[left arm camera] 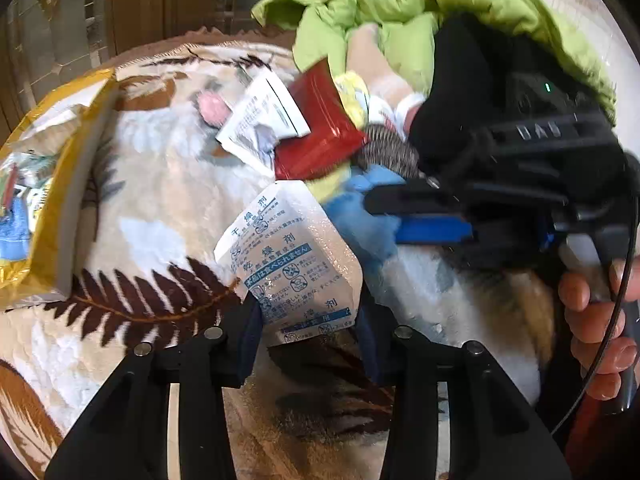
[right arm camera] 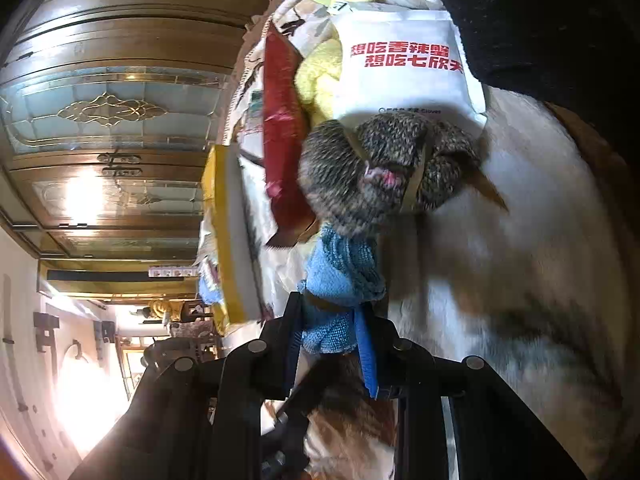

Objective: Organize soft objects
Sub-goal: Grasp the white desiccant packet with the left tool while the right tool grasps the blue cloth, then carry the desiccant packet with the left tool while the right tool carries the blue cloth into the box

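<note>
Left gripper (left arm camera: 308, 316) clamping desiccant sachet (left arm camera: 294, 256) printed 乾燥剤, right gripper (right arm camera: 332, 332) pinching blue cloth (right arm camera: 340, 276)

This is a home. A fleecy leaf-patterned blanket (left arm camera: 132, 208) covers a soft surface, with a green quilted jacket (left arm camera: 400, 4) heaped on it. Behind stands a wooden cabinet (right arm camera: 120, 120) with ornate glass doors, and a lit hallway (right arm camera: 80, 360) leads off.
</note>
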The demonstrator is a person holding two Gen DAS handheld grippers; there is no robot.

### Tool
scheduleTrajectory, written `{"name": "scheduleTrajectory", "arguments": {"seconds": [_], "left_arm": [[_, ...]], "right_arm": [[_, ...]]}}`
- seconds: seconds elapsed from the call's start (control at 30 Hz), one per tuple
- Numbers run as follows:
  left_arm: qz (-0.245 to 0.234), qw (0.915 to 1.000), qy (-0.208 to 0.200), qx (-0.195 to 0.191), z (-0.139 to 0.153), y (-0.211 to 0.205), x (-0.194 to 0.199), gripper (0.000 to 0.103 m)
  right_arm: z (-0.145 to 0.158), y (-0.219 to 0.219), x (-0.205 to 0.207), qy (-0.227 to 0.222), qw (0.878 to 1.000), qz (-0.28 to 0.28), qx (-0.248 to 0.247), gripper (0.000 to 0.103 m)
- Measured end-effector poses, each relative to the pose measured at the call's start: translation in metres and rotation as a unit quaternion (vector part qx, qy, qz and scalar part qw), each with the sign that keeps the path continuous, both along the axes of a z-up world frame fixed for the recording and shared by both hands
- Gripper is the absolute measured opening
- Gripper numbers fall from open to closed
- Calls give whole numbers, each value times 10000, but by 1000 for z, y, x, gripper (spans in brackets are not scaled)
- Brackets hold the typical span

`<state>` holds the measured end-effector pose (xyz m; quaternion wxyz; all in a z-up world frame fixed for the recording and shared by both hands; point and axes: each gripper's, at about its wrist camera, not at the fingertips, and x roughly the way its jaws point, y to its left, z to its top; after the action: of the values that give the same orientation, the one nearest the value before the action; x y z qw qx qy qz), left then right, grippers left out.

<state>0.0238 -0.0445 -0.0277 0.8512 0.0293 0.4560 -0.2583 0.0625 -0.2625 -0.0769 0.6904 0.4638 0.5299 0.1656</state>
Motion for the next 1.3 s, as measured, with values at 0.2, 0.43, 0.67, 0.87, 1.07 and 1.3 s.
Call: {"name": "scheduleTrajectory", "arguments": {"seconds": [0.2, 0.43, 0.67, 0.87, 1.07, 1.3], "left_arm": [[122, 9995, -181, -232, 21, 16, -5, 38], [392, 9979, -375, -361, 44, 52, -9, 38], [924, 9942, -543, -125, 60, 108, 4, 38], [1316, 9889, -668, 173, 70, 154, 31, 38], [1617, 9850, -446, 410, 56, 191, 63, 38], [1682, 9843, -152, 517, 33, 204, 101, 38]], "right_arm": [[16, 9, -5, -140, 9997, 181, -87, 26], [39, 35, 6, -432, 9972, 588, -160, 26], [63, 99, 34, -723, 9893, 1228, -318, 26], [72, 158, 68, -846, 9821, 1630, -425, 26], [72, 210, 98, -1072, 9719, 1966, -727, 26], [60, 261, 116, -1239, 9548, 2302, -1417, 26]]}}
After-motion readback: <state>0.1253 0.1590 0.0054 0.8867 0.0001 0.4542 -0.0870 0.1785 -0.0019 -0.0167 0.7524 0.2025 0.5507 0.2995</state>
